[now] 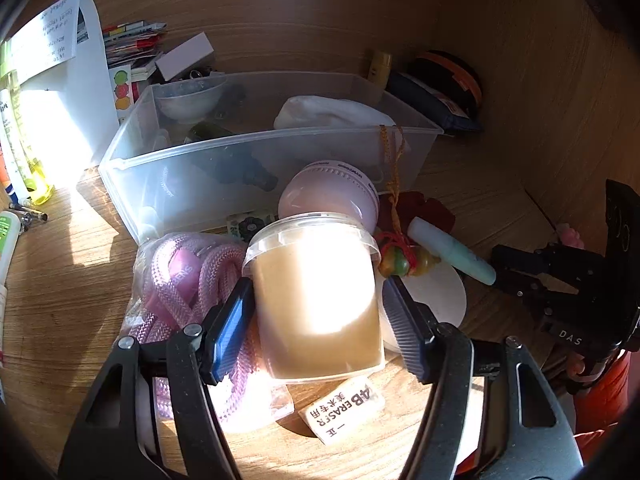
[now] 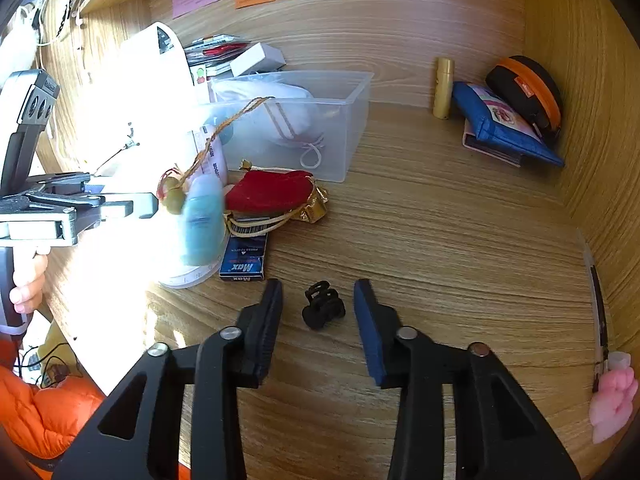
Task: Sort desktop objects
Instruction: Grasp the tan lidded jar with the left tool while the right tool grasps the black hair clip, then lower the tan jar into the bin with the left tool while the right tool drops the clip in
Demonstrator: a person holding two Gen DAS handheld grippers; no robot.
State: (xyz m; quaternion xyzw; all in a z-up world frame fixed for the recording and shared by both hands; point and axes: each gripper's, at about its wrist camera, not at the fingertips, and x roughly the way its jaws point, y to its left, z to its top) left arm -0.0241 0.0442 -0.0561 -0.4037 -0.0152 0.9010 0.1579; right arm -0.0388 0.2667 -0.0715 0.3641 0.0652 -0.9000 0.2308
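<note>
My left gripper (image 1: 316, 312) is shut on a clear lidded cup of tan cream (image 1: 316, 300), held on its side over the desk in front of the clear plastic bin (image 1: 256, 148). The bin holds a white pouch (image 1: 328, 114), a dark bottle (image 1: 236, 160) and a small bowl (image 1: 188, 100). My right gripper (image 2: 318, 312) is open, its fingers on either side of a small black hair claw clip (image 2: 322, 306) that lies on the desk. The left gripper also shows in the right wrist view (image 2: 120, 204).
By the bin lie a pink rope in a bag (image 1: 188, 280), a pink round case (image 1: 332, 192), a 4B eraser (image 1: 344, 408), a teal tube (image 1: 452, 256), a red pouch (image 2: 272, 192) and a blue Max staple box (image 2: 244, 256). A blue pouch (image 2: 504, 128) and orange-black case (image 2: 528, 92) sit in the back right corner.
</note>
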